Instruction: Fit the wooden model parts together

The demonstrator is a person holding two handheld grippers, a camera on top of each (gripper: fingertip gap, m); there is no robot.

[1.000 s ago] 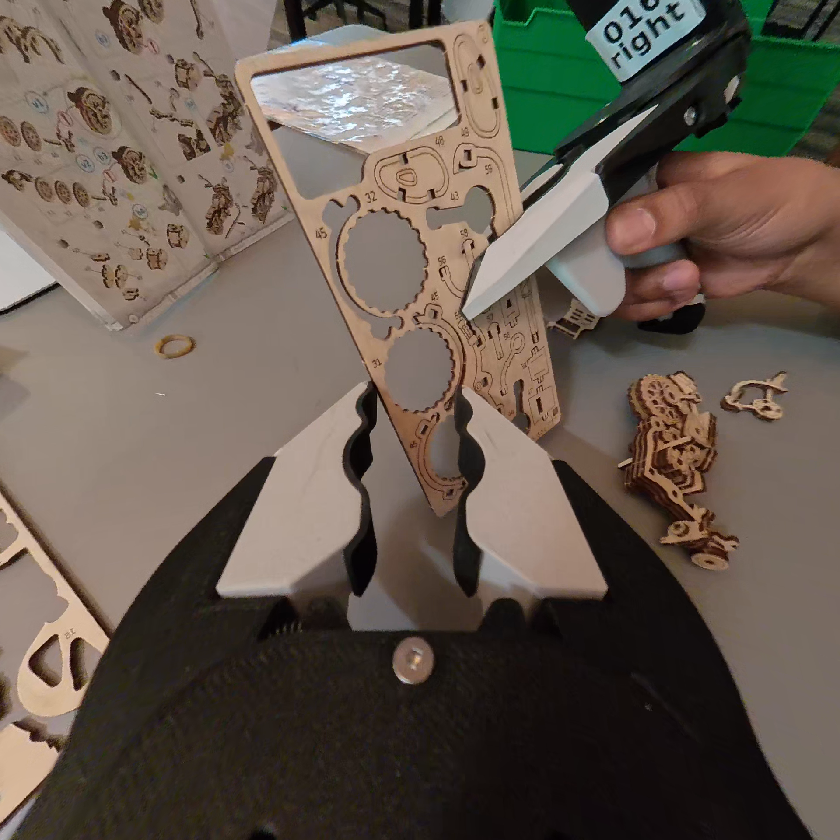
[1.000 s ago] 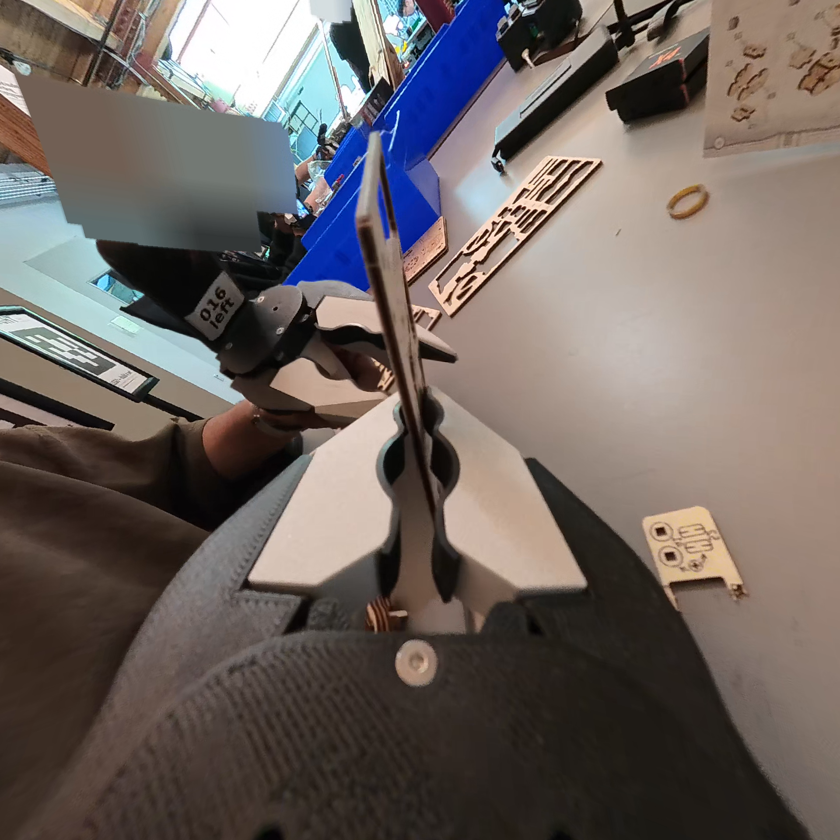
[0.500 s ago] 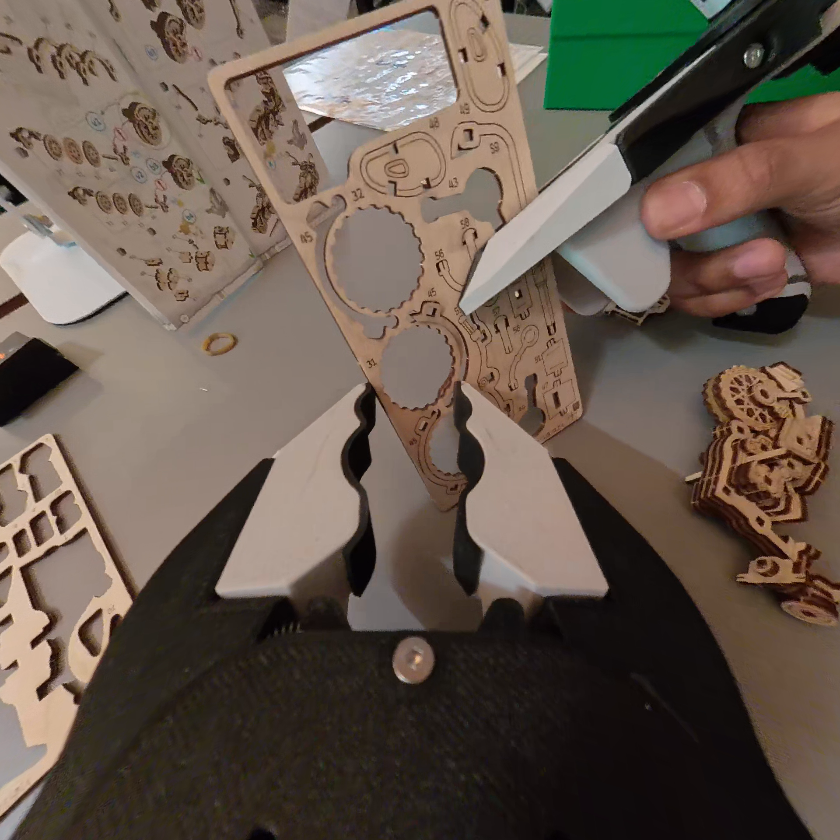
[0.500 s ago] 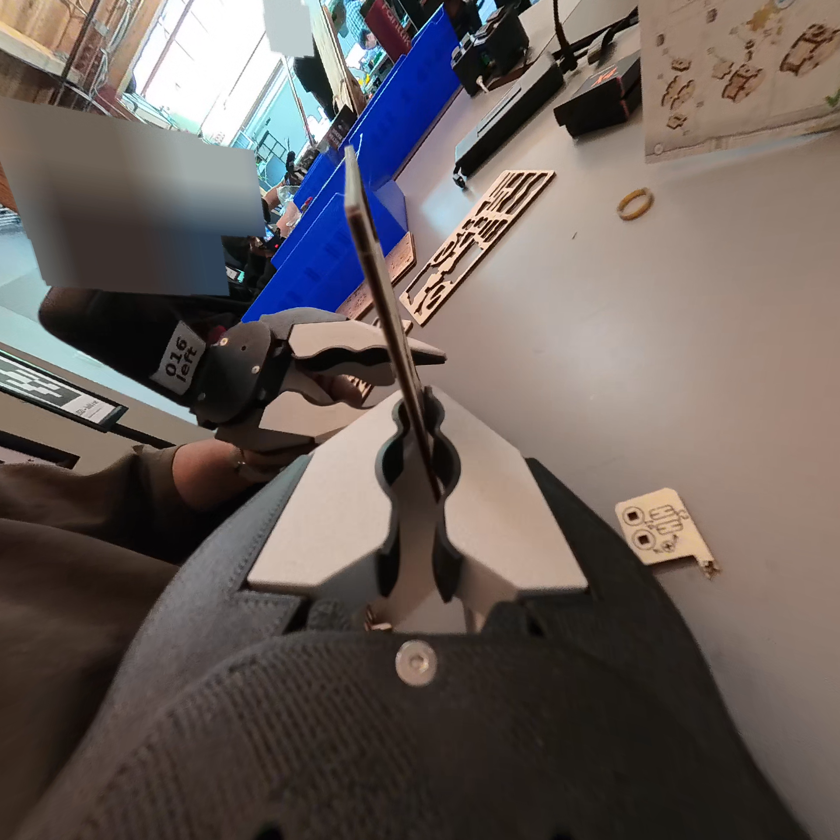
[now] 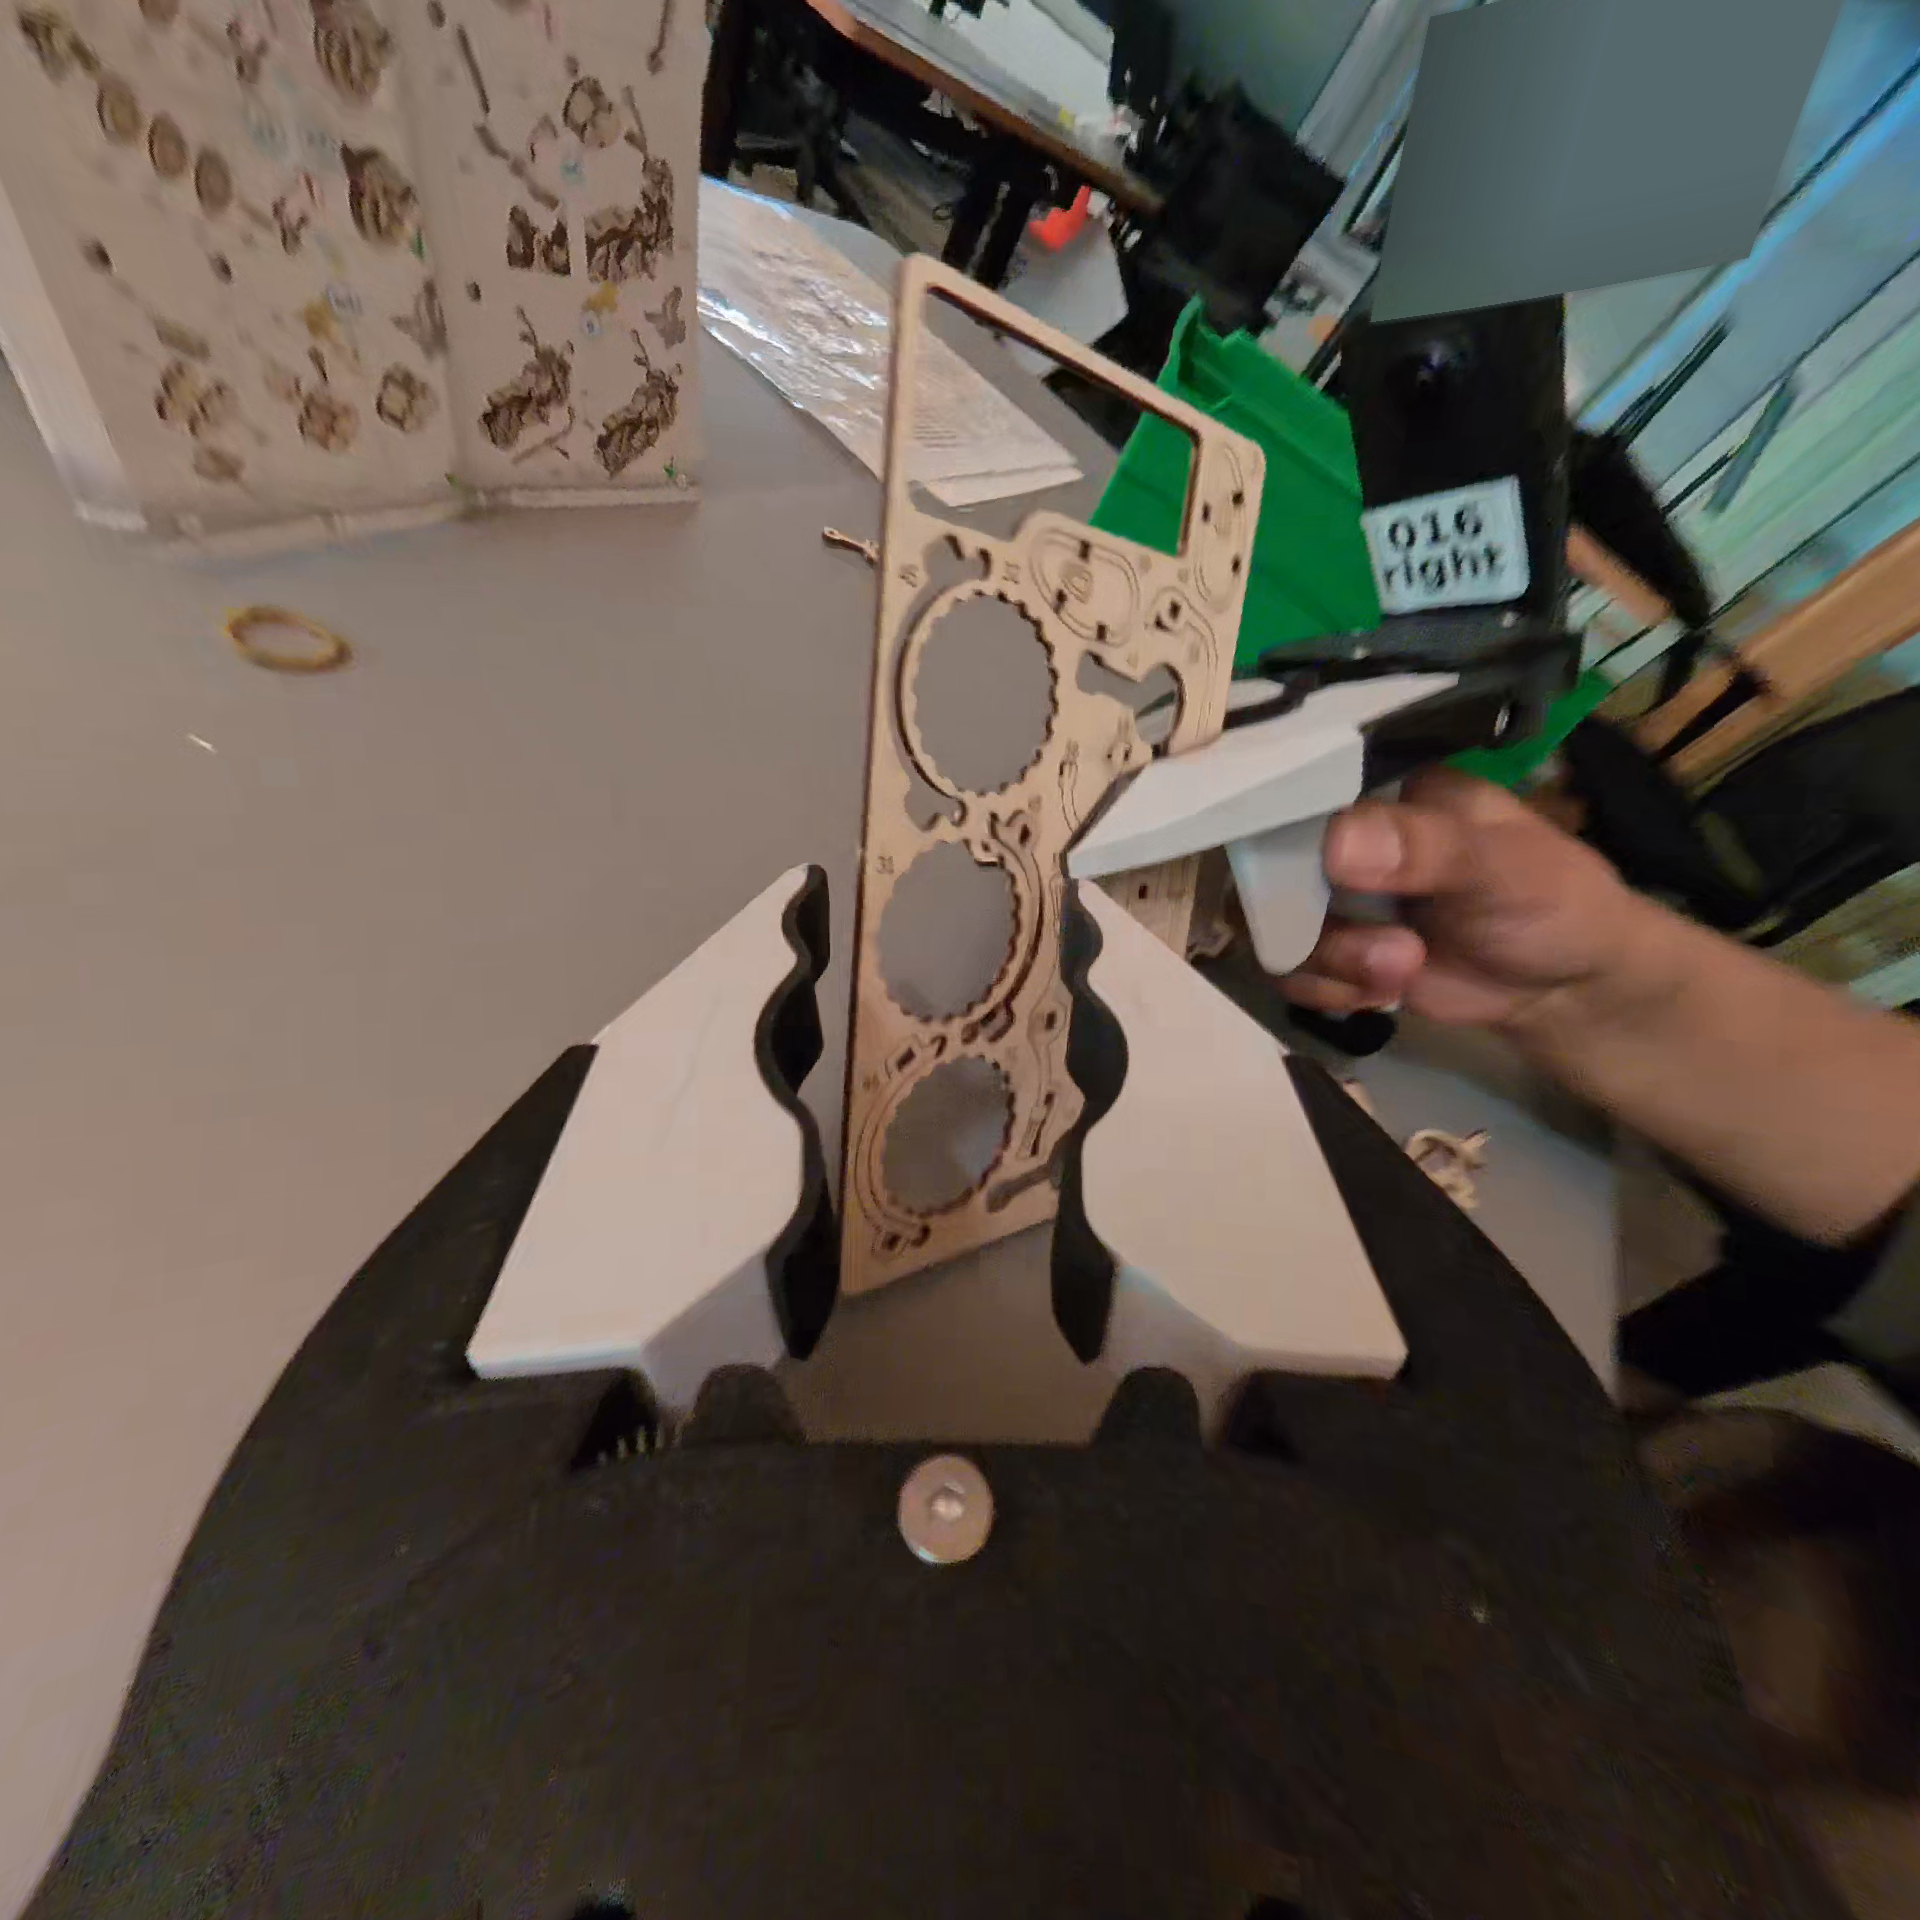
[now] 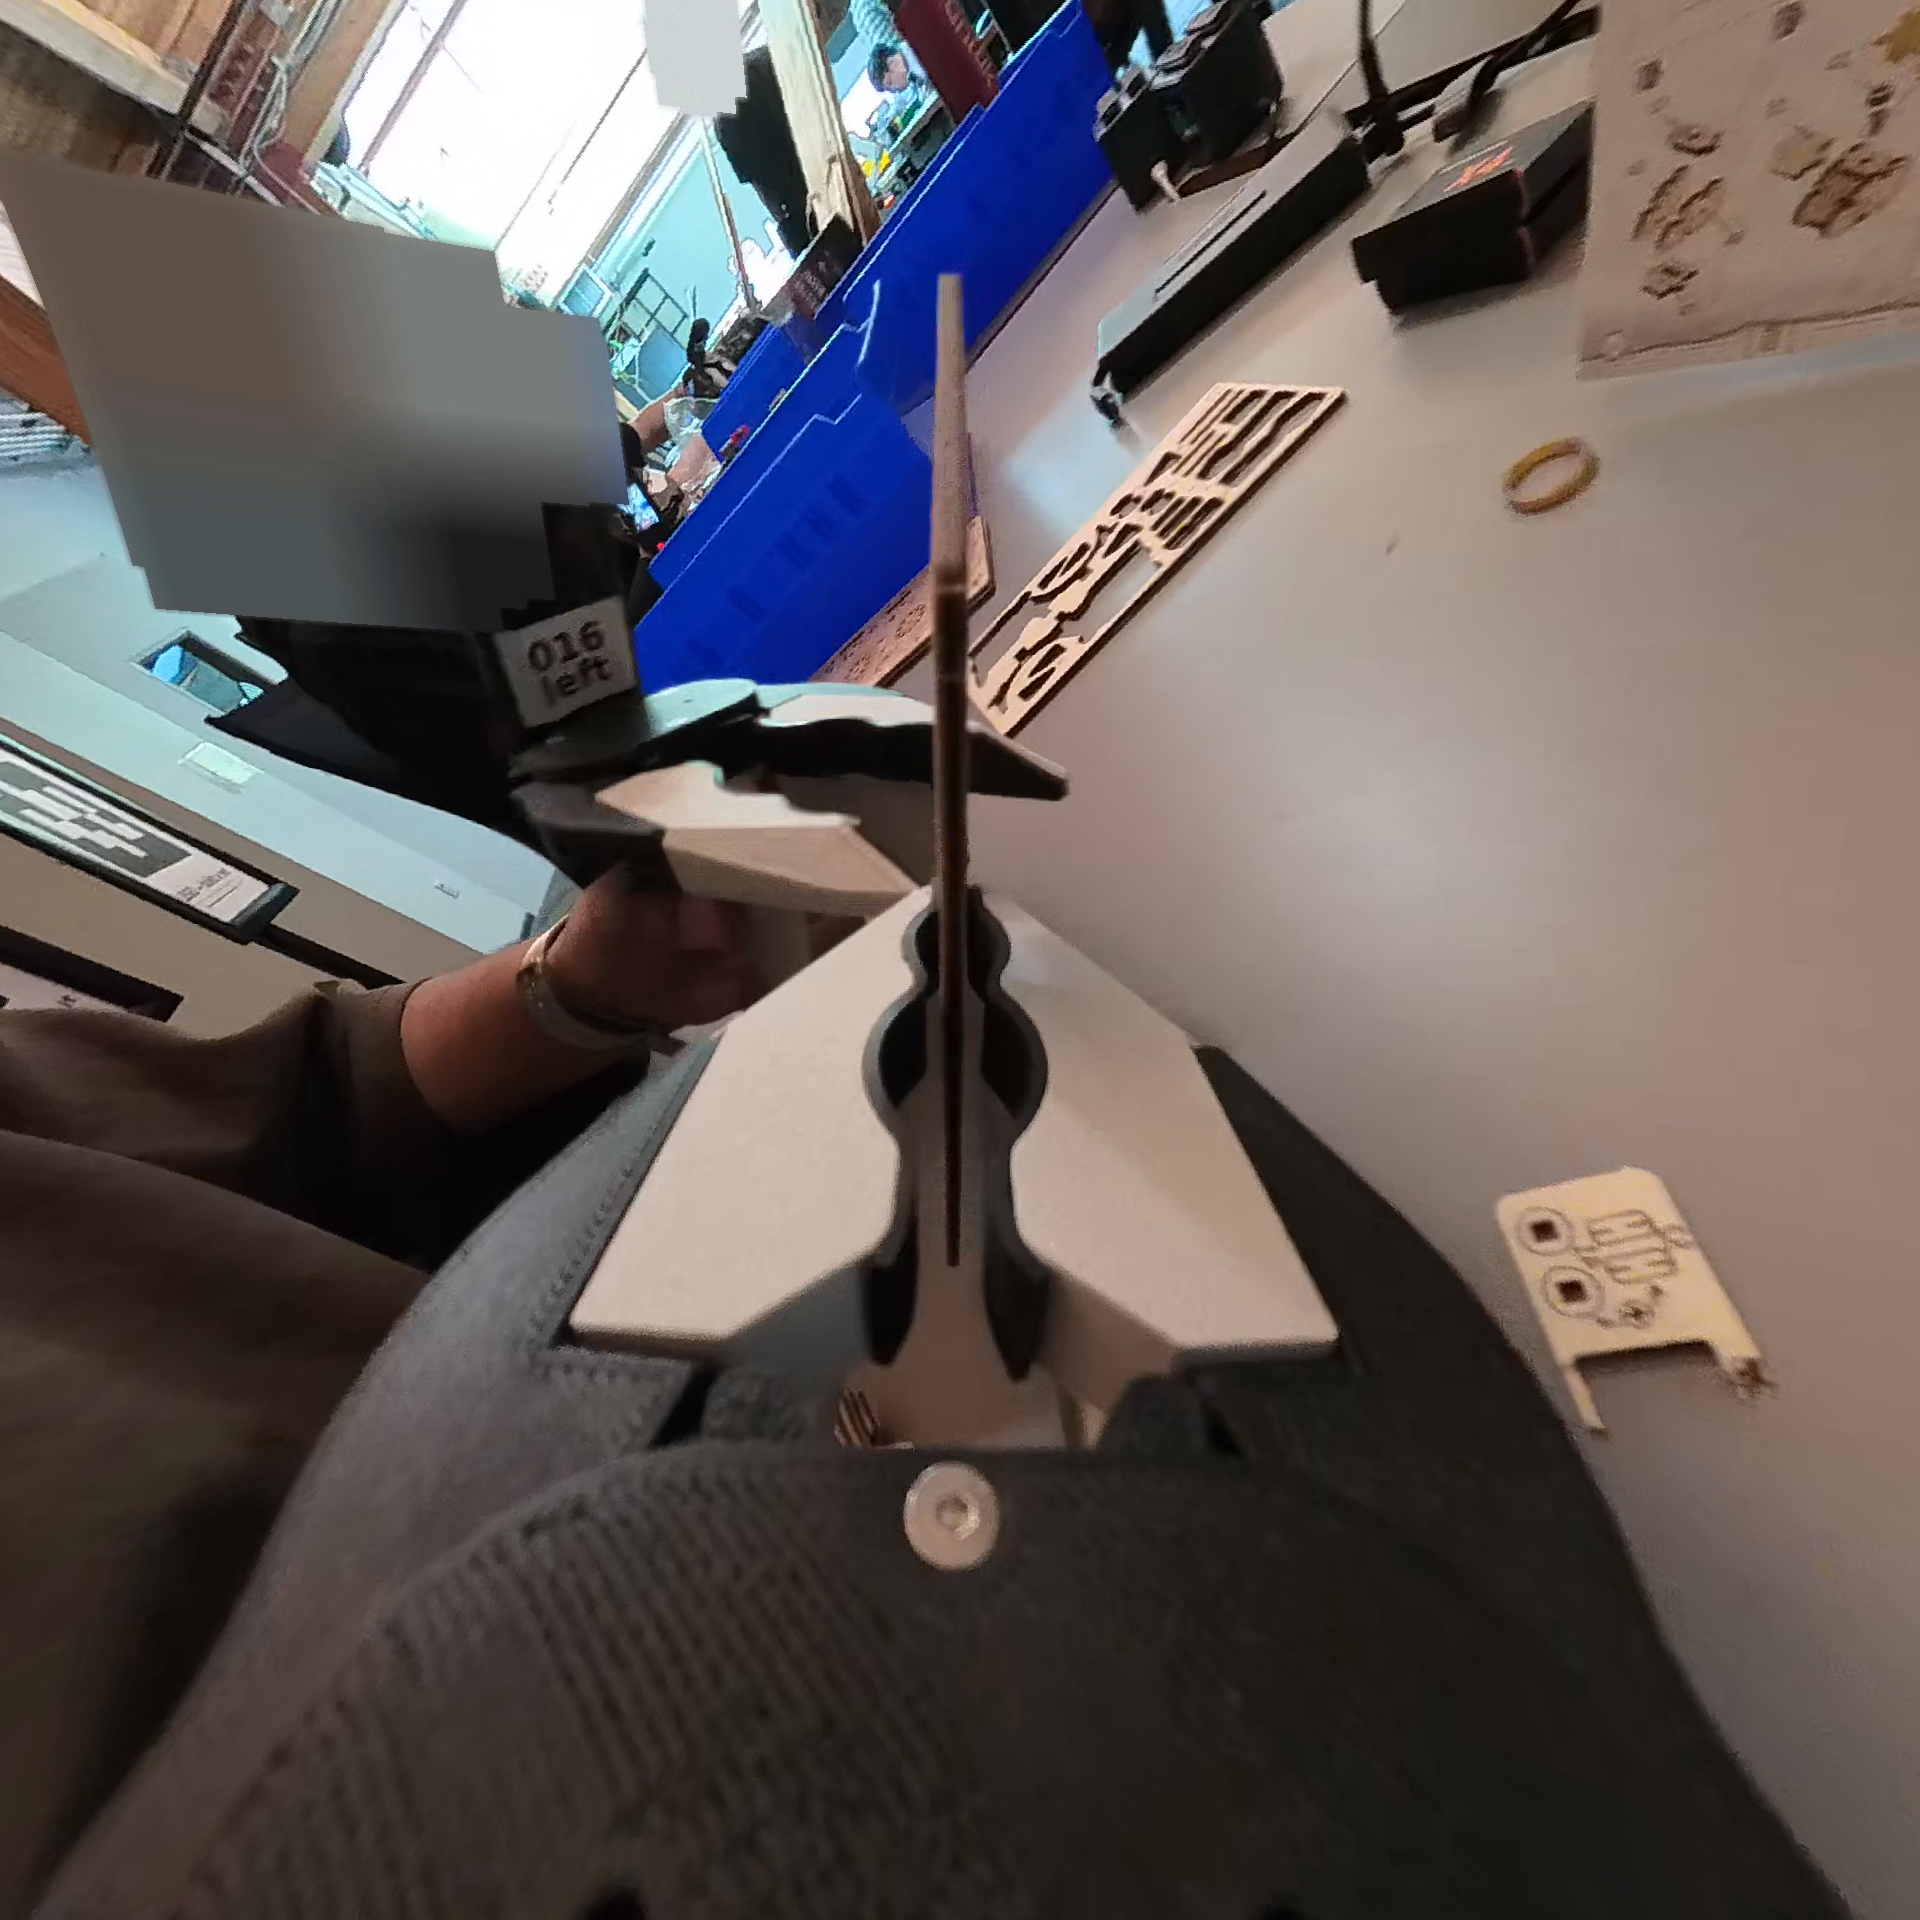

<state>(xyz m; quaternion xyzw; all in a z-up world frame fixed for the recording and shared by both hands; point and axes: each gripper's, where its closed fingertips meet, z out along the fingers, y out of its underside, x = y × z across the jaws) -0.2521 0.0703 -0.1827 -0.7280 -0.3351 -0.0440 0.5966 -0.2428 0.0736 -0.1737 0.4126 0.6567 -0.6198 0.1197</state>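
The wooden parts sheet (image 5: 1049, 790), now swung upright above the desk (image 5: 436, 831), is clamped edge-on by the right hand-held gripper (image 6: 953, 971), and the open left hand-held gripper (image 5: 940, 935) has closed in around its lower end, ready to pick parts.

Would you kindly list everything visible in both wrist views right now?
Wooden sheet: 1, tan, upright, gripped edge-on by the right gripper, between the open left fingers.
Table: 1, grey, beneath everything.
Instruction sheets: 1 set, white with brown drawings, standing at the table's far left.
Rubber band: 1, yellow, flat before the sheets.
Cut-out frame: 1, tan, flat on the table.
Small card: 1, pale, flat on the table by the right gripper.
Blue bins: several, along the table edge.
Black boxes: a few, far end of the table.
Green bin: 1, behind the sheet.
Left gripper: 1, grey fingers, open.
Right gripper: 1, grey fingers, shut on the sheet.
Hand: 1, holding the right gripper.
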